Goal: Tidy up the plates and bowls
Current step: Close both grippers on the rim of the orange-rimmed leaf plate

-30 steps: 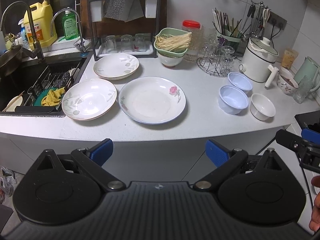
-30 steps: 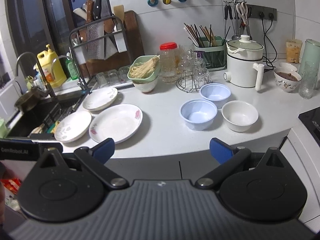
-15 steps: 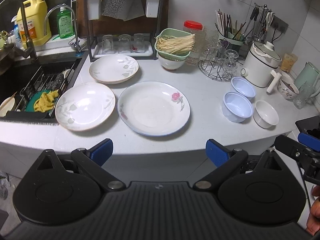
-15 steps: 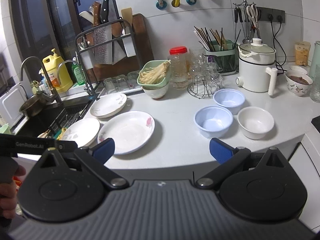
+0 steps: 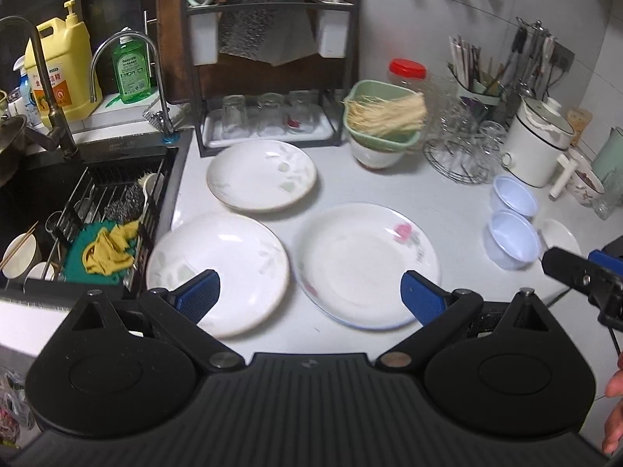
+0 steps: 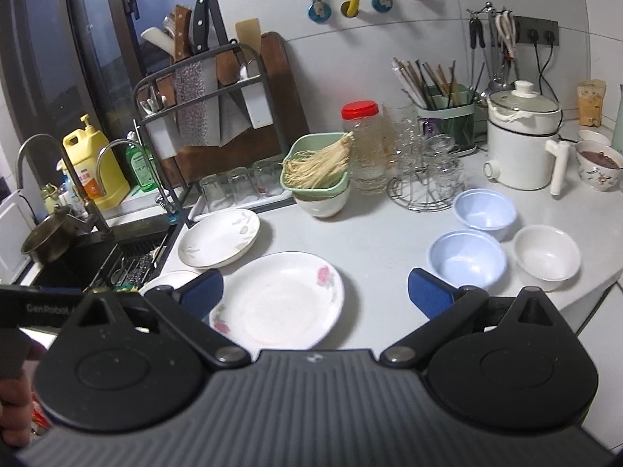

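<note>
Three white plates lie on the counter: a leaf-pattern plate (image 5: 261, 175) at the back, another leaf-pattern plate (image 5: 233, 260) near the sink, and a rose-pattern plate (image 5: 362, 257) in the middle. Two light-blue bowls (image 6: 467, 257) (image 6: 484, 210) and a white bowl (image 6: 545, 253) sit to the right. My left gripper (image 5: 309, 295) is open above the front edges of the two near plates. My right gripper (image 6: 315, 292) is open, hovering over the rose plate (image 6: 280, 299), with nothing between its fingers.
A sink (image 5: 97, 210) with a rack, sponge and cloth lies left. A knife and glass rack (image 5: 268, 78), a green basket of noodles (image 5: 383, 120), a glass stand (image 5: 459, 151) and a white cooker (image 5: 541, 144) line the back. A hand (image 5: 615, 408) shows at the right.
Both grippers have moved forward over the counter, so the plates and bowls look closer and larger. Both stay open and nothing was picked up.
</note>
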Motion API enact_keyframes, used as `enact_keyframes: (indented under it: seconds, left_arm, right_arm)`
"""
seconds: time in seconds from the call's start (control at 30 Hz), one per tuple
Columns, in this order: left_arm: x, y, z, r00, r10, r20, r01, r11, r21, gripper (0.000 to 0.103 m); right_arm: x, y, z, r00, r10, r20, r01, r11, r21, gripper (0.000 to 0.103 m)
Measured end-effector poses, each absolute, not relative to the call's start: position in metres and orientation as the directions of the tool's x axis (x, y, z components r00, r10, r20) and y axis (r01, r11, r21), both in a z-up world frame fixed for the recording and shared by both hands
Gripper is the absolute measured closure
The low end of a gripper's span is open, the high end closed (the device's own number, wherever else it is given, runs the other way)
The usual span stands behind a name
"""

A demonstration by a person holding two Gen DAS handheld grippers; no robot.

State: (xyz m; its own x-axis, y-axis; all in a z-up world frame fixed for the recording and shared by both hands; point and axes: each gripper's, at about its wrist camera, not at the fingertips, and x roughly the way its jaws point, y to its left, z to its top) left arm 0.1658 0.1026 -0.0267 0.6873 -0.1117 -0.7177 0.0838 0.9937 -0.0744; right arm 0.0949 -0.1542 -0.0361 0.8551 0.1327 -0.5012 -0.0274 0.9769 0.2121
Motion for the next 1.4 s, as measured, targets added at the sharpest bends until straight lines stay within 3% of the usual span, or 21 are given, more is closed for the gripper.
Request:
enact_keyframes:
  seconds: [0.27,0.43,0.83,0.9,1.13,1.3,1.4]
  left_arm:
    - [0.221,0.179,-0.035,0.667,-0.103,-0.738,0.097,0.994,-0.05,0.002]
    - [0.258,0.23,-0.047,0.618,-0.168,-0.768,0.107,0.986,-0.129,0.002]
    - [0.324,0.287,-0.106,0.484,-0.257,-0.837,0.228,0.96,-0.163,0.005]
    - [0.33,0.288,-0.117,0.461,-0.275,-0.844,0.264,0.95,-0.166,0.014]
    - [0.342,0.284,-0.147,0.415,-0.345,-0.842,0.356,0.913,-0.199,0.03]
    - [0.354,0.291,-0.167,0.409,-0.351,-0.842,0.333,0.917,-0.221,0.054]
    - [0.359,0.295,-0.173,0.407,-0.367,-0.836,0.322,0.915,-0.245,0.063]
  right_arm:
    - [0.132,-0.105,-0.041,0.823,0.156,-0.546,-0.012,0.966,0.257,0.0]
    - [0.153,-0.069,-0.047,0.796,0.145,-0.588,0.006,0.969,0.248,0.001]
    - [0.197,0.018,-0.087,0.671,0.166,-0.723,0.047,0.963,0.264,0.028]
    - [0.201,0.026,-0.096,0.65,0.167,-0.742,0.075,0.957,0.281,0.029]
    - [0.216,0.036,-0.133,0.577,0.17,-0.799,0.163,0.935,0.317,0.044]
    - [0.222,0.034,-0.153,0.552,0.152,-0.82,0.235,0.915,0.328,0.057]
    - [0.225,0.035,-0.159,0.558,0.157,-0.815,0.24,0.909,0.34,0.063]
